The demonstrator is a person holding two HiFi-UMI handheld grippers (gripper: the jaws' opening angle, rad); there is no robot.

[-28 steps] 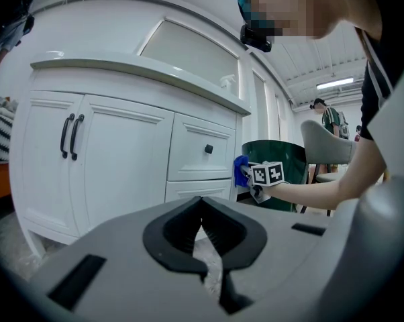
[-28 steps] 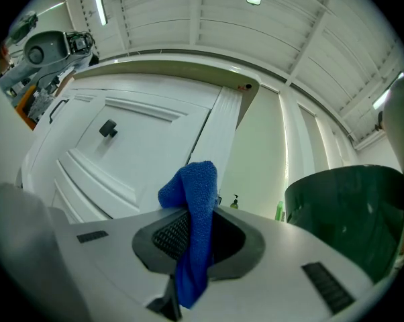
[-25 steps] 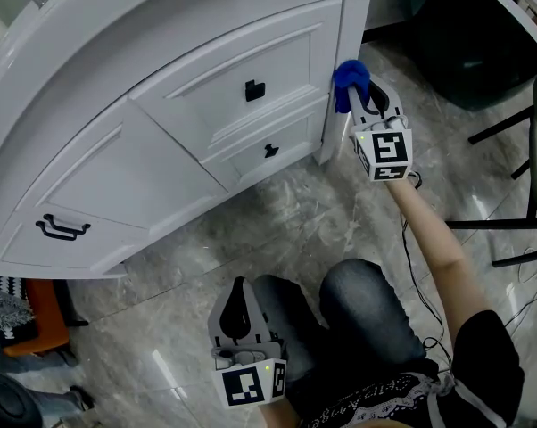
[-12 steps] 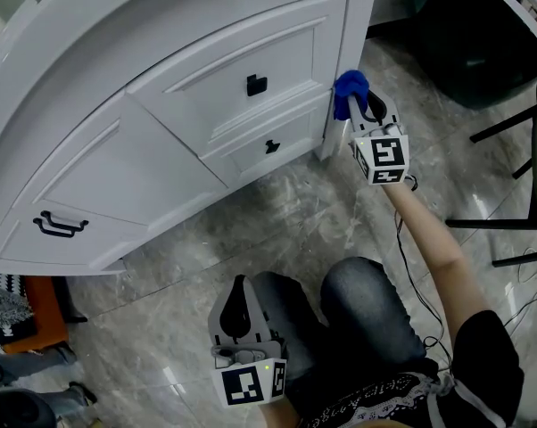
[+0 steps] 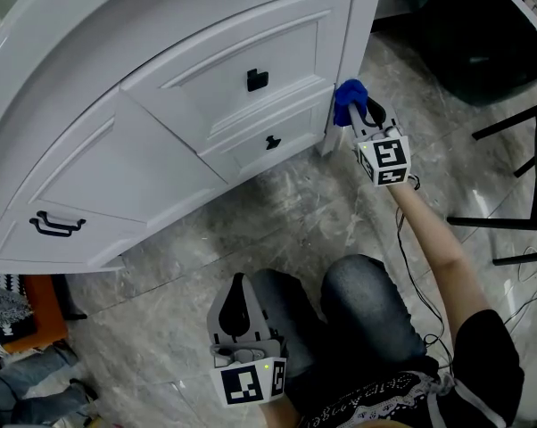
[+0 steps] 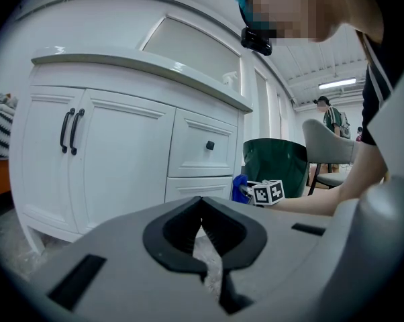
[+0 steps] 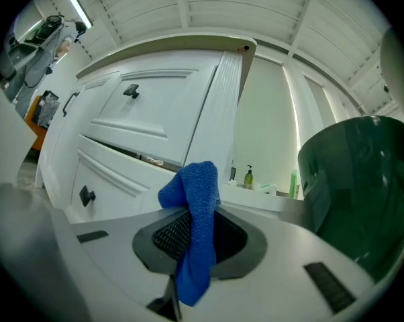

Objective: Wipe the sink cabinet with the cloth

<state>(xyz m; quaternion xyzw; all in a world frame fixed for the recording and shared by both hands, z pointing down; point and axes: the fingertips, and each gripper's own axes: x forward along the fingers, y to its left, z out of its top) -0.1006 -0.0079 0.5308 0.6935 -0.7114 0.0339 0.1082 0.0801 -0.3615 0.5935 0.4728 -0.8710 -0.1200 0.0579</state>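
The white sink cabinet point(image 5: 161, 132) curves across the upper left of the head view, above a grey marbled floor point(image 5: 277, 212). To its right stands a dark green bin point(image 7: 356, 193). The person's legs in jeans point(image 5: 358, 301) fill the lower middle.

The left gripper point(image 5: 237, 306) hangs low over the left knee, well apart from the cabinet. Its own view shows the jaws drawn together with nothing between them, only a thin slit of floor showing through.

The right gripper point(image 5: 362, 114) is stretched out on a straight arm to the cabinet's right corner post point(image 5: 340, 105). Its jaws are clamped on the blue cloth point(image 5: 349, 94).

In the right gripper view the cloth point(image 7: 192, 193) is a narrow strip whose long axis runs along the slot between the jaws. The bunched end stands out past the jaw tips and points at the corner post. The loose tail hangs back toward the camera.

In the head view that bunched end sits against the post, level with the right end of the lower drawer; firm contact cannot be told.

The upper drawer carries a black knob point(image 5: 257, 80), and the lower drawer a smaller one point(image 5: 271, 142).
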